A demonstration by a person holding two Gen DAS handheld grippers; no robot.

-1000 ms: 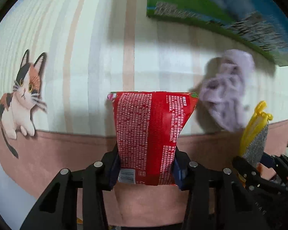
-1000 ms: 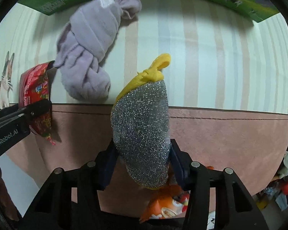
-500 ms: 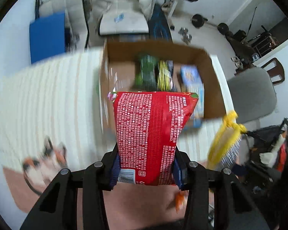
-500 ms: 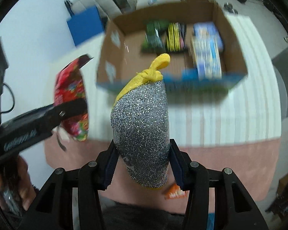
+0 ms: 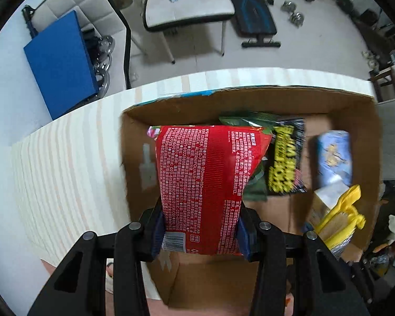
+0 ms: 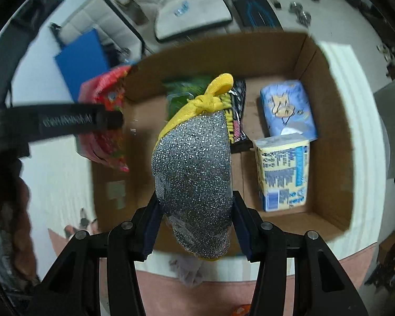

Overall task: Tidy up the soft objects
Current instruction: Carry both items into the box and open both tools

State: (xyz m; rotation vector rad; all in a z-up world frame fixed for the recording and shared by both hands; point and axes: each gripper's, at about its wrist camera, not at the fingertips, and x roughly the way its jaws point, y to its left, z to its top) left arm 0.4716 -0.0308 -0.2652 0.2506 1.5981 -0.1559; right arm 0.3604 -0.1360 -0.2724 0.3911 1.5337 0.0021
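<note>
Red snack packet (image 5: 208, 184) sits clamped in our left gripper (image 5: 201, 234), held over the cardboard box's (image 5: 276, 102) left side. Our right gripper (image 6: 194, 226) pinches the silver scouring sponge (image 6: 194, 173), above the box's middle; packets lie inside.

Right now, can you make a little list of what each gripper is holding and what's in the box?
left gripper: shut on red snack bag
right gripper: shut on silver glitter pouch
cardboard box: open, on striped table
inside box: green packet, black-and-yellow packet, blue tissue pack, yellow tissue pack
</note>
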